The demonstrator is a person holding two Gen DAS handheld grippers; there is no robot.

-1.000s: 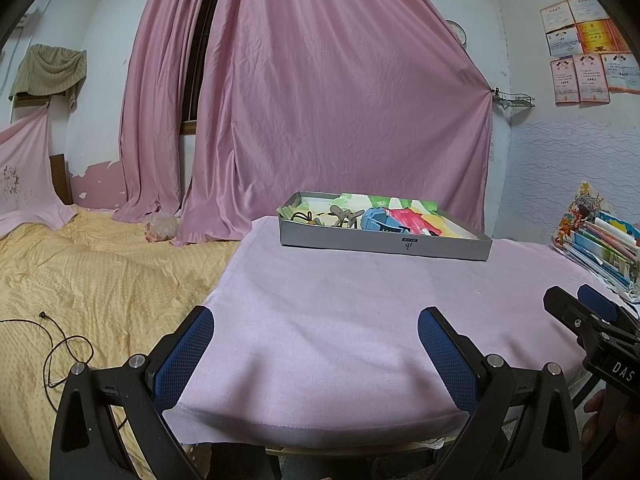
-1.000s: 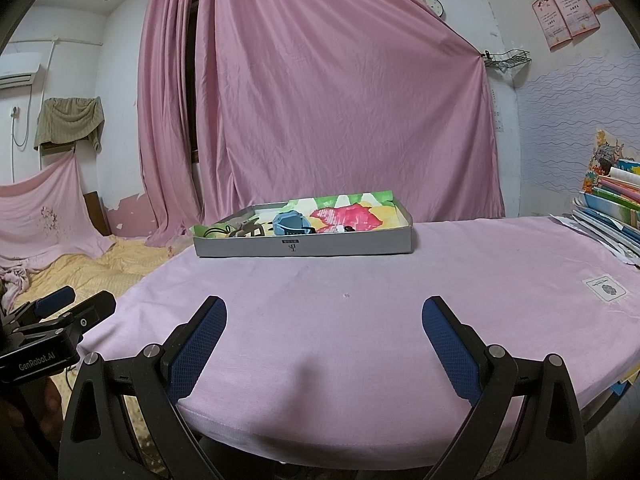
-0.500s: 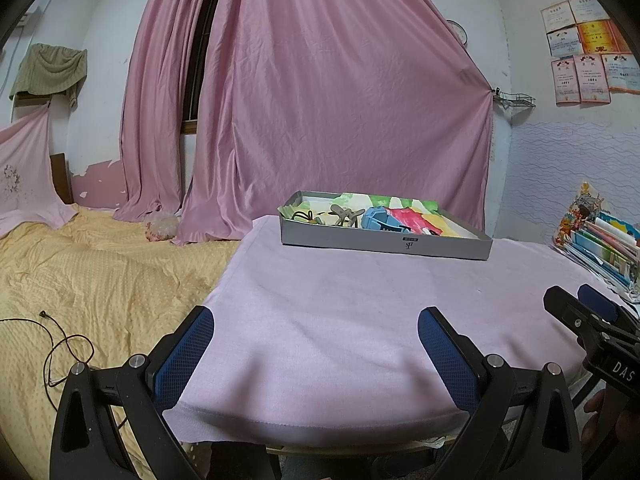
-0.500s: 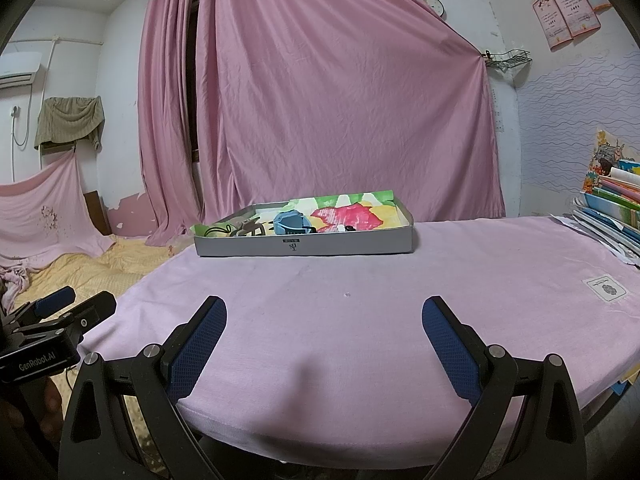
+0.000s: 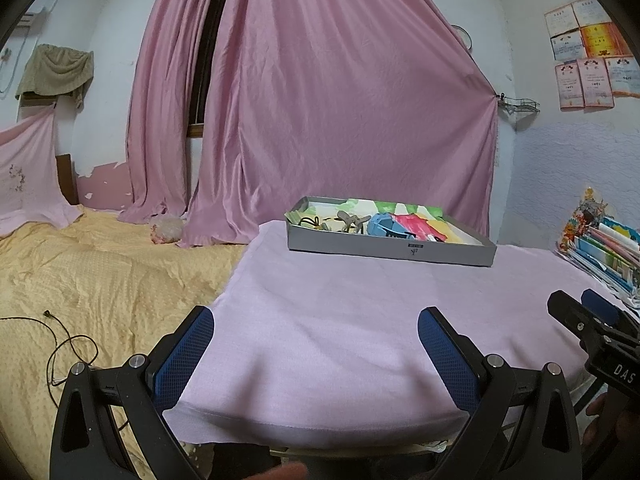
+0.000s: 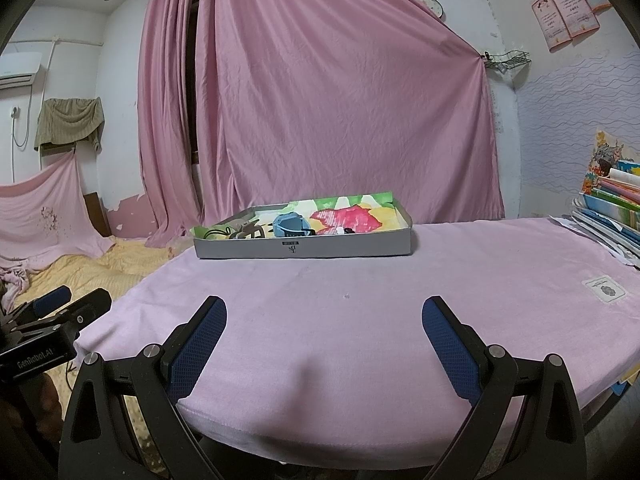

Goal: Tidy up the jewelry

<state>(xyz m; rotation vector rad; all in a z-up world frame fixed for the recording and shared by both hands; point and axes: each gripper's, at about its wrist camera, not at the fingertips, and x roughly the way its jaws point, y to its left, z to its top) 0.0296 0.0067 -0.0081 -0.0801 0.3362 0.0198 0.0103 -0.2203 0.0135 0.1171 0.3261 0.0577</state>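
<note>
While the left gripper (image 5: 316,344) hangs over the near edge of the table (image 5: 360,320), its blue-padded fingers (image 5: 184,358) stand wide apart with nothing between them. Seen from the left wrist, the pink cloth on the table lies bare from that near edge all the way to the grey tray (image 5: 390,250), which sits at the far side, close to the pink curtain (image 5: 340,100). Inside the tray lie a dark looped cord (image 5: 310,222), a grey-brown piece (image 5: 352,222) and a blue item (image 5: 382,226) on coloured paper; what each piece is cannot be told at this range. Left of the table, a bed with a yellow cover (image 5: 92,280) lies lower, a black cable (image 5: 60,344) on it. A stack of books (image 5: 604,252) lines the table's right edge. The right gripper (image 5: 584,320) shows at the right border, beside the table's rim.

From the right wrist, the right gripper (image 6: 324,336) is level and points straight at the tray (image 6: 304,248), its fingers (image 6: 450,344) spread equally wide and empty, over the near edge. The cloth between gripper and tray is open, with a small white card (image 6: 604,289) lying near the right edge. The left gripper (image 6: 68,304) shows at the left border, off the table's side above the bed.
</note>
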